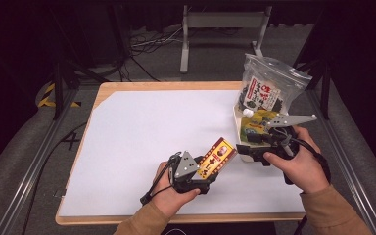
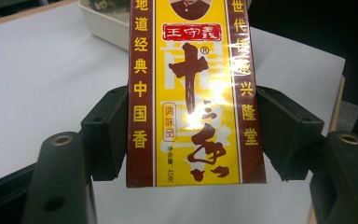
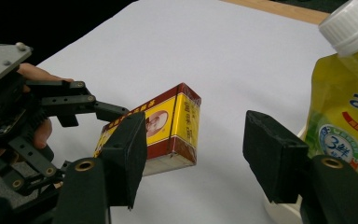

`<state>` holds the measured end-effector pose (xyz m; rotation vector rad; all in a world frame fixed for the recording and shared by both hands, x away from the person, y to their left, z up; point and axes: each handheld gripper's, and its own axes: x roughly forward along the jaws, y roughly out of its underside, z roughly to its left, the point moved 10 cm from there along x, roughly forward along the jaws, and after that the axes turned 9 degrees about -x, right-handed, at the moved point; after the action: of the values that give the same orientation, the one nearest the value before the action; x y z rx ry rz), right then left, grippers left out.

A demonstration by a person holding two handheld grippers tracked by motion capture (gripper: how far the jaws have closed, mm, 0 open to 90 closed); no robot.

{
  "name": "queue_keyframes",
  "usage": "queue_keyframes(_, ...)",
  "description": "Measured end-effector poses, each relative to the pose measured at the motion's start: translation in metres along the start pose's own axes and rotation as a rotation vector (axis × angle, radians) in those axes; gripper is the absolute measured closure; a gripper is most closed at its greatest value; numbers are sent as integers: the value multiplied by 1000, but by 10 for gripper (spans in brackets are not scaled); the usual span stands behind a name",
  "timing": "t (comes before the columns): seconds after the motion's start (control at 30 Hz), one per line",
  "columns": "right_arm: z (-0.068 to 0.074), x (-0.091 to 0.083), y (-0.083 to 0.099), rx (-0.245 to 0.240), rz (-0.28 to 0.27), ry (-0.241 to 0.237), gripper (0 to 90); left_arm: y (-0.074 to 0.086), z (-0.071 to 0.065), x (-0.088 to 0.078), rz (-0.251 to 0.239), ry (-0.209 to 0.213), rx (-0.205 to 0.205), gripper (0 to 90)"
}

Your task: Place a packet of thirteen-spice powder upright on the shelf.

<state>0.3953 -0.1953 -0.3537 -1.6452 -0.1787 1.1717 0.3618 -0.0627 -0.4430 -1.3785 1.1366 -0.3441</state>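
Left gripper [image 1: 206, 172], nearest the camera, holds the yellow-and-red seasoning box [image 1: 216, 157], fingers [image 2: 106, 133] clamped on its two long sides. Box is raised off the white counter [image 1: 142, 147]; its long axis runs up and away to the right, toward the cream tray [image 1: 236, 128] at the counter's right edge. Right gripper [image 1: 251, 145] is beside that tray, fingers [image 3: 272, 161] apart and empty, the box's far end close ahead. Counter surface left of the box lies open.
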Motion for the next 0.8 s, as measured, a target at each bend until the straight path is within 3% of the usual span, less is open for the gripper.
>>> queue_keyframes(0.33, -3, 18, 3, 41, 36, -13, 363, -4, -6, 1, -40, 10, 34, 325)
queue_keyframes(0.8, 12, 36, 11, 107, 91, -110, 356, -6, -11, 1, -73, 20, 67, 324)
